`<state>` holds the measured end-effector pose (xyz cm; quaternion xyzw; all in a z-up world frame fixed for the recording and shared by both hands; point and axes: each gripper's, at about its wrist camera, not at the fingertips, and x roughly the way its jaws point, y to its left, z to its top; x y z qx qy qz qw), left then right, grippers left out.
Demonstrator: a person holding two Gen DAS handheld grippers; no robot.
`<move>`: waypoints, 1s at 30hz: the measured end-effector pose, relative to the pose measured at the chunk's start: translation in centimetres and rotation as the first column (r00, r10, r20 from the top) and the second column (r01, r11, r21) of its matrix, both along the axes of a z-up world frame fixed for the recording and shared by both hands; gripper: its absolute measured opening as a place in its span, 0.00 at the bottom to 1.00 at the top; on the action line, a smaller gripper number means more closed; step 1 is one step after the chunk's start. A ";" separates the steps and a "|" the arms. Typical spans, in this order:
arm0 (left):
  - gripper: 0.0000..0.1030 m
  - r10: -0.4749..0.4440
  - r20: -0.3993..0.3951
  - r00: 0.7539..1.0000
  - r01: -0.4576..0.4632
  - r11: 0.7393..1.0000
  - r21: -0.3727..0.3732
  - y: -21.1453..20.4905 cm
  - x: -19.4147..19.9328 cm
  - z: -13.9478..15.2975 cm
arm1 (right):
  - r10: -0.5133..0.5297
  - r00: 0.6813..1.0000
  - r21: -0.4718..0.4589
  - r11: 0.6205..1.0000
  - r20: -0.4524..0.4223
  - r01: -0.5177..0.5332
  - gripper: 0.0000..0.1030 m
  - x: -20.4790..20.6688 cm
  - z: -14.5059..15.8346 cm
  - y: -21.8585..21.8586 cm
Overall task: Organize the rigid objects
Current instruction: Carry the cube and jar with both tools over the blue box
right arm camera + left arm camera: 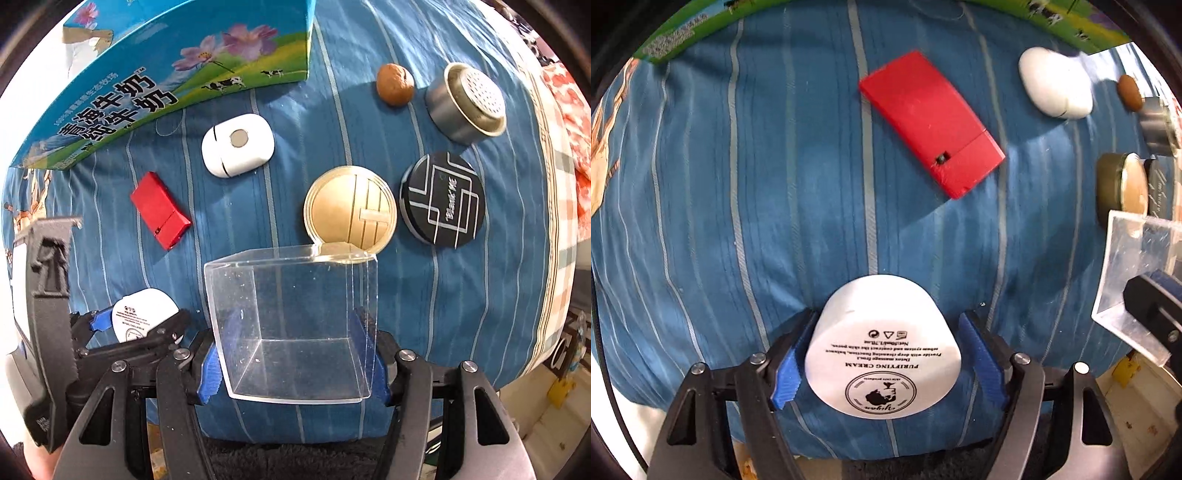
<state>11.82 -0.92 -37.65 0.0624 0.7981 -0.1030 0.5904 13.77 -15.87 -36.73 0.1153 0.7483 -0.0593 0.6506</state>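
Observation:
My left gripper [886,358] has its blue pads around a white cream jar [882,347] lying on the blue striped cloth [738,184]; the left pad touches it, the right shows a small gap. The jar also shows in the right wrist view [142,319]. My right gripper [295,363] is shut on a clear plastic box [295,317], open toward the camera. Beyond lie a red flat case [929,122] [160,210], a white rounded case [1054,83] [238,149], a gold round lid [351,210], a black round lid [443,197], a metal cup [465,103] and a brown nut [395,85].
A milk carton box [147,85] stands at the back left of the cloth. The bed edge drops off at the right, with an orange patterned fabric [569,103] beyond. The clear box also shows at the right edge of the left wrist view [1137,280].

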 end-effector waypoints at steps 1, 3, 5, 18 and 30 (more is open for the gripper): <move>0.70 0.003 0.010 1.000 -0.003 1.000 0.012 -0.4 -0.1 -0.1 | 0.006 1.000 0.007 1.000 -0.001 -0.006 0.63 0.2 -0.1 -0.3; 0.64 0.021 0.031 0.999 -0.022 0.999 0.039 -0.6 -0.2 0.1 | 0.023 1.000 0.018 1.000 -0.002 -0.023 0.63 0.8 -0.2 -0.4; 0.63 0.047 0.059 0.997 -0.049 0.998 0.034 -0.3 -0.4 0.6 | 0.044 0.999 0.033 0.998 0.000 -0.044 0.63 1.2 0.2 -0.3; 0.64 0.204 0.311 0.928 -0.174 0.977 -0.124 3.5 4.2 19.2 | 0.100 0.988 0.159 0.980 0.118 -0.118 0.63 3.2 8.5 -0.8; 0.63 0.131 0.407 0.904 -0.041 0.974 -0.224 2.8 21.7 19.3 | 0.006 0.955 0.169 0.984 0.297 -0.058 0.63 17.0 16.1 -0.2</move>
